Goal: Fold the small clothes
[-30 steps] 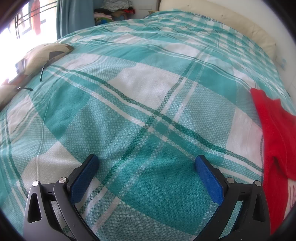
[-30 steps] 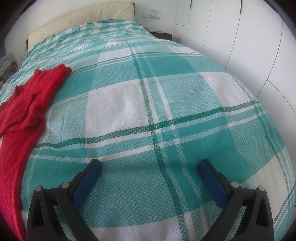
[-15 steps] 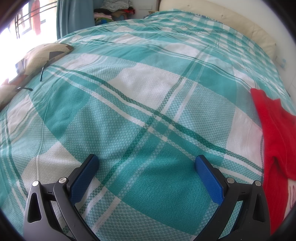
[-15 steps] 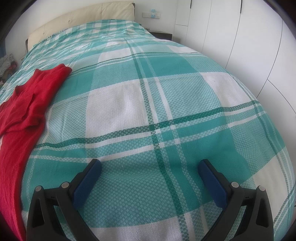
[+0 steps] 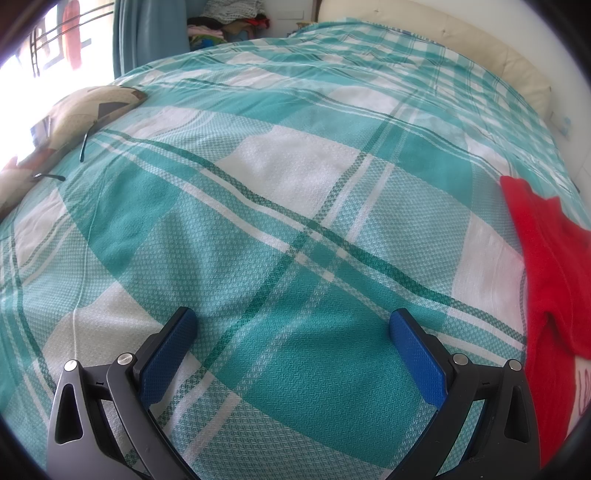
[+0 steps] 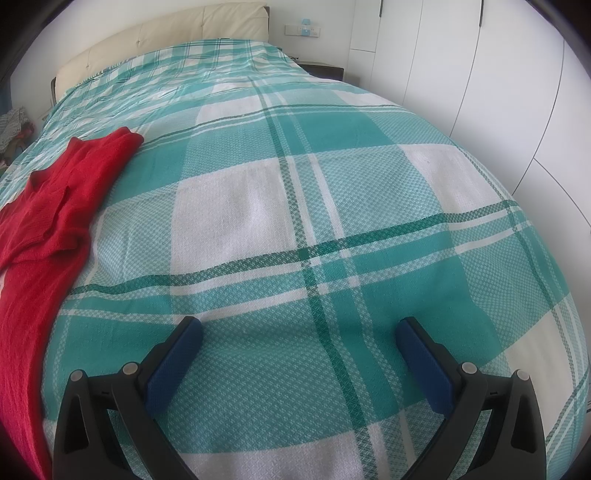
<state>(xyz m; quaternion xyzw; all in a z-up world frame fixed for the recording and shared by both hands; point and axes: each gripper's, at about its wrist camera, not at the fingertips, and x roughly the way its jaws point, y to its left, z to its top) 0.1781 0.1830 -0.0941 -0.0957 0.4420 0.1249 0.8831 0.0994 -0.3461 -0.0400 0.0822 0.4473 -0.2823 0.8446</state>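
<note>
A red knitted garment (image 5: pixel 546 273) lies spread on the teal and white plaid bedspread (image 5: pixel 295 192), at the right edge of the left wrist view. It also shows at the left edge of the right wrist view (image 6: pixel 48 229). My left gripper (image 5: pixel 291 325) is open and empty above the bedspread, to the left of the garment. My right gripper (image 6: pixel 299 332) is open and empty above the bedspread (image 6: pixel 332 184), to the right of the garment. Neither gripper touches the garment.
A patterned cushion (image 5: pixel 85 110) lies at the bed's left edge by a bright window. A pile of clothes (image 5: pixel 229 22) sits beyond the bed. A beige headboard (image 6: pixel 166 40) is at the far end. White wardrobe doors (image 6: pixel 480 74) stand to the right.
</note>
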